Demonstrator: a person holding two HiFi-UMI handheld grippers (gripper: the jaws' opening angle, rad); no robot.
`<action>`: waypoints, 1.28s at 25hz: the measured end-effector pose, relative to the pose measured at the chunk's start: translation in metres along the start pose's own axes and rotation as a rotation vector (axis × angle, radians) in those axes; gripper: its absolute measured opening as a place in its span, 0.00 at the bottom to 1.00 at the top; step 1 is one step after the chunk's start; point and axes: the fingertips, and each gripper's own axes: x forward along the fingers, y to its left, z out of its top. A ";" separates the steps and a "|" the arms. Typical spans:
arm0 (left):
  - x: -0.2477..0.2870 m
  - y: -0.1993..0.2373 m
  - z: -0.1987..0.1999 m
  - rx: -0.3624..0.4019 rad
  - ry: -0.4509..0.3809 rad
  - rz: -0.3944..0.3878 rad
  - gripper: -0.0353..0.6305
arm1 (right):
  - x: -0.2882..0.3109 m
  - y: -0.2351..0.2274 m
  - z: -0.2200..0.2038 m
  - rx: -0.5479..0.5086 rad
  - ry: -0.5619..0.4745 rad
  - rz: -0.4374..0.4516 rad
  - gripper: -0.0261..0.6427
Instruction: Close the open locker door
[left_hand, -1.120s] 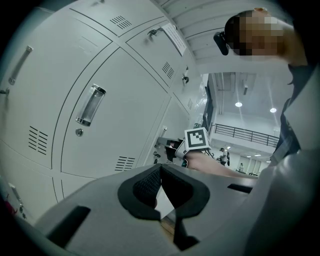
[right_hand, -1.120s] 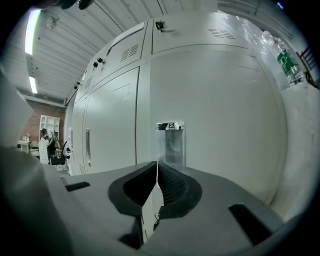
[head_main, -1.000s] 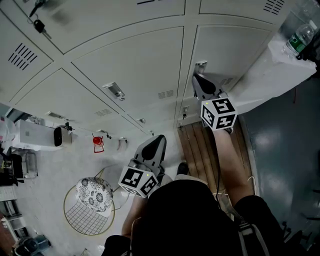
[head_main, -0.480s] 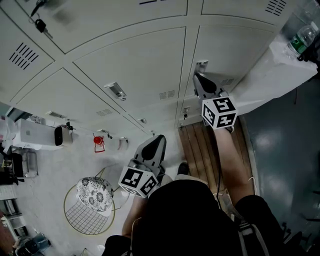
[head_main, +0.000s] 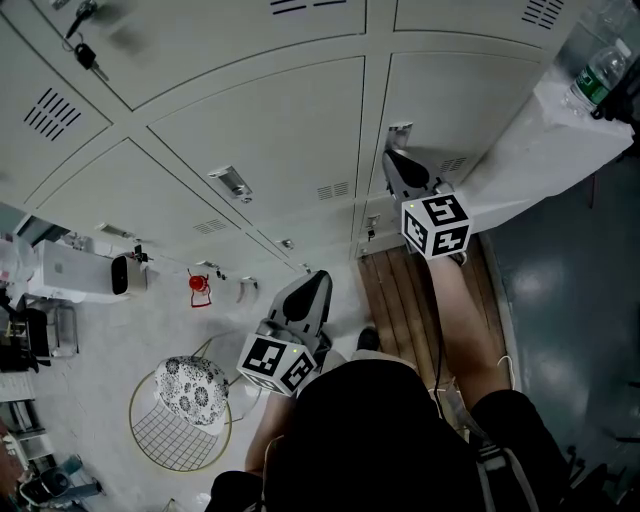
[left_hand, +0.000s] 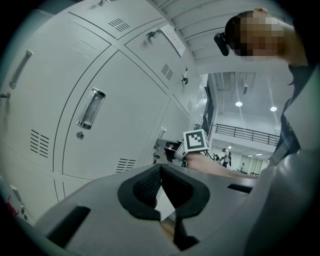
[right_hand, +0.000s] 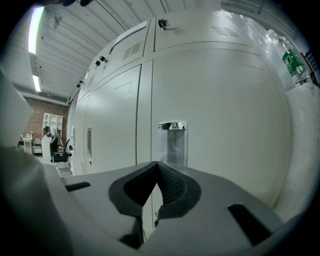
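Observation:
The grey locker door (head_main: 455, 95) (right_hand: 220, 100) at the right of the bank carries a metal recessed handle (head_main: 401, 129) (right_hand: 172, 136). It lies about flush with the neighbouring doors; whether it is latched I cannot tell. My right gripper (head_main: 391, 156) (right_hand: 157, 163) is shut and empty, its tips right at the door just below the handle. My left gripper (head_main: 320, 276) (left_hand: 161, 166) is shut too, held lower and to the left, away from the lockers. The right gripper's marker cube (left_hand: 196, 141) shows in the left gripper view.
A white sheet (head_main: 545, 140) with a water bottle (head_main: 598, 78) (right_hand: 292, 62) hangs at the right of the door. Keys (head_main: 85, 55) hang from a locker at top left. On the floor are a wire basket (head_main: 180, 425), a white box (head_main: 75, 270) and wooden slats (head_main: 400, 290).
Both grippers stay where they were; only the head camera has shifted very slightly.

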 end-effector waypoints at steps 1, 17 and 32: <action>0.000 -0.001 0.000 0.000 -0.002 0.000 0.08 | -0.001 0.001 0.000 0.000 -0.001 0.002 0.05; 0.002 -0.030 0.002 0.018 -0.019 -0.045 0.08 | -0.050 0.017 0.002 -0.023 -0.011 0.047 0.05; 0.011 -0.048 -0.004 0.029 -0.017 -0.075 0.08 | -0.122 0.035 0.017 -0.023 -0.075 0.069 0.05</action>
